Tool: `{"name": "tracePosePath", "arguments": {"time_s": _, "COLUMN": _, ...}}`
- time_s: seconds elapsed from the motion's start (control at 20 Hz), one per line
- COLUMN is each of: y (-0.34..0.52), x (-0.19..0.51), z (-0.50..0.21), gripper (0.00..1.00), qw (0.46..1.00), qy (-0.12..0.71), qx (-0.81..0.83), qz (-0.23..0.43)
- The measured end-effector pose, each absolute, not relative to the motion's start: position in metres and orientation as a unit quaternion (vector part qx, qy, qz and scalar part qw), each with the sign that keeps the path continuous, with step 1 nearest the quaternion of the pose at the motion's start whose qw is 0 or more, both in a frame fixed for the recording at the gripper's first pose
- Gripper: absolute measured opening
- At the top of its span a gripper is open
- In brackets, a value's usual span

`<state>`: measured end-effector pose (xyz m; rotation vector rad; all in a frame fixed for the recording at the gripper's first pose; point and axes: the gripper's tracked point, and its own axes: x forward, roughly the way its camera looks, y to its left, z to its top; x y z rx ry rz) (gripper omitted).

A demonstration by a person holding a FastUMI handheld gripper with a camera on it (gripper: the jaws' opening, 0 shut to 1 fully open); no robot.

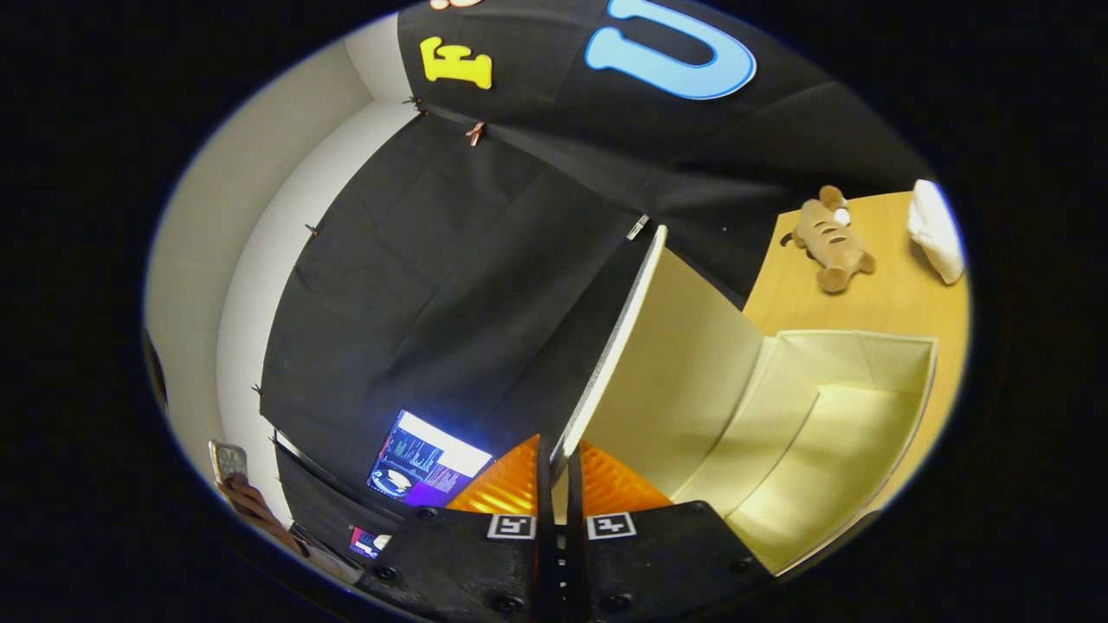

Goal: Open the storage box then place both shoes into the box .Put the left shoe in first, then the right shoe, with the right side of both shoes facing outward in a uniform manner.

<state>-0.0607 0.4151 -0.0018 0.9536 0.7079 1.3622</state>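
- Between the two fingers, at their tips: the lower edge of the storage box lid (671,363), a thin flat panel with a pale cream inner face and a light edge band. The gripper (558,472) is clenched on this edge, one ribbed finger pad (506,484) on each side of it.
- Lid stands raised, rising from the fingers up toward the black cloth wall (450,260); its top corner ends against that wall.
- Storage box (831,433) lies open just beside and beyond the fingers, joined to the lid. Interior is cream, smooth, with straight folded walls and a stepped near wall; the rectangular rim is fully exposed and the cavity has open room.
- Square black-and-white marker tags (511,526) sit on the gripper body, one per finger; no readable wording.
- Box rests on a wooden table (788,298) of light tan, even grain.
- Beyond the box on the table: a brown plush toy (829,238) lying on its side, well apart from the rim; a white soft item (937,229) near the table's far edge.
- Past the wall's lower hem: a lit screen (428,463), and a person's hand holding a phone (228,460).
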Motion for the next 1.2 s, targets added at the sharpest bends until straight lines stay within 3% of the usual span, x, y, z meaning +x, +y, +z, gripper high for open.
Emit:
{"name": "tracePosePath", "arguments": {"time_s": 0.25, "y": 0.469, "x": -0.063, "z": -0.001, "gripper": 0.17, "qw": 0.628, "qy": 0.312, "qx": 0.396, "qz": 0.593}}
{"name": "tracePosePath", "arguments": {"time_s": 0.5, "y": 0.484, "x": -0.071, "z": -0.012, "gripper": 0.62, "qw": 0.636, "qy": 0.327, "qx": 0.378, "qz": 0.588}}
{"name": "tracePosePath", "arguments": {"time_s": 0.55, "y": 0.483, "x": -0.074, "z": -0.012, "gripper": 0.64, "qw": 0.632, "qy": 0.332, "qx": 0.377, "qz": 0.590}}
{"name": "tracePosePath", "arguments": {"time_s": 0.7, "y": 0.474, "x": -0.070, "z": -0.014, "gripper": 0.98, "qw": 0.648, "qy": 0.323, "qx": 0.367, "qz": 0.585}}
{"name": "tracePosePath", "arguments": {"time_s": 1.2, "y": 0.358, "x": -0.051, "z": 0.002, "gripper": 0.97, "qw": 0.755, "qy": 0.218, "qx": 0.324, "qz": 0.527}}
